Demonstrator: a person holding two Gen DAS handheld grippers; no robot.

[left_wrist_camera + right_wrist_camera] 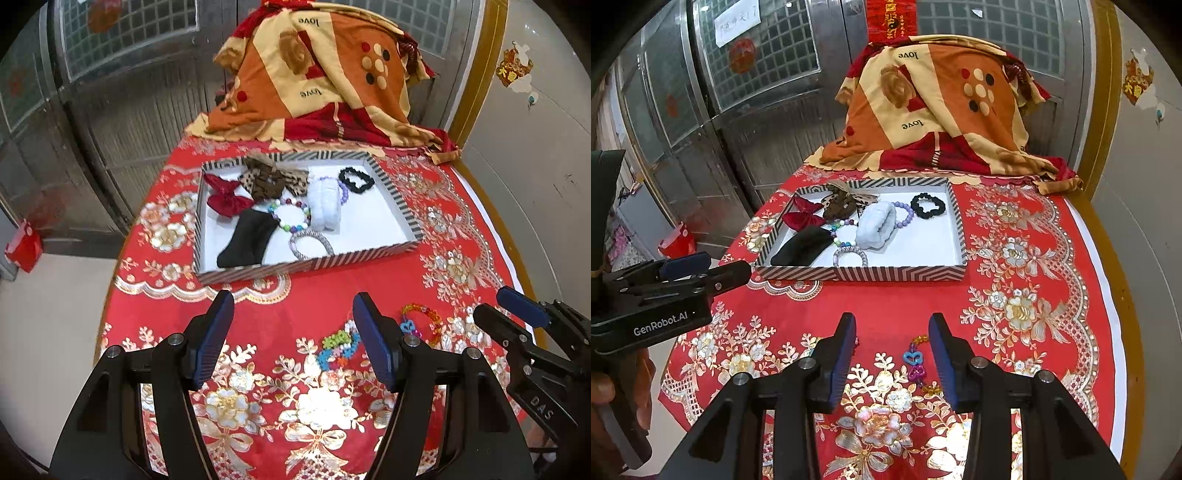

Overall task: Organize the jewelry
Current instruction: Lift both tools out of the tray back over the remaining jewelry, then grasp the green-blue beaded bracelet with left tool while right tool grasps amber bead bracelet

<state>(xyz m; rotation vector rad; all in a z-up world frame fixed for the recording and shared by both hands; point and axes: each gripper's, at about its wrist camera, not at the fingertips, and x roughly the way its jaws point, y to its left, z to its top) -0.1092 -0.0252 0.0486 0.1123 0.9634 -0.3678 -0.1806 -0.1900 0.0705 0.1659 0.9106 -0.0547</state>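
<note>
A striped tray (258,267) (886,274) with a white floor lies mid-table. It holds a red bow (225,199), a leopard scrunchie (273,181), a white scrunchie (325,203), a black scrunchie (356,179), bead bracelets and a silver bangle (312,243). My left gripper (295,325) (727,264) hovers open over the cloth with nothing between its fingers. A multicolour bead bracelet (338,349) lies beside its right finger, partly hidden. My right gripper (893,321) (491,302) stands open. An amber bead bracelet with blue and purple charms (916,365) (421,325) lies on the cloth between its fingers, unpressed.
The table wears a red cloth with gold flowers (314,406) (1015,310). At the far end sits a bulky mound under an orange and cream blanket (317,74) (942,107). Metal doors (757,110) stand behind, and a red bag (24,245) sits on the floor at left.
</note>
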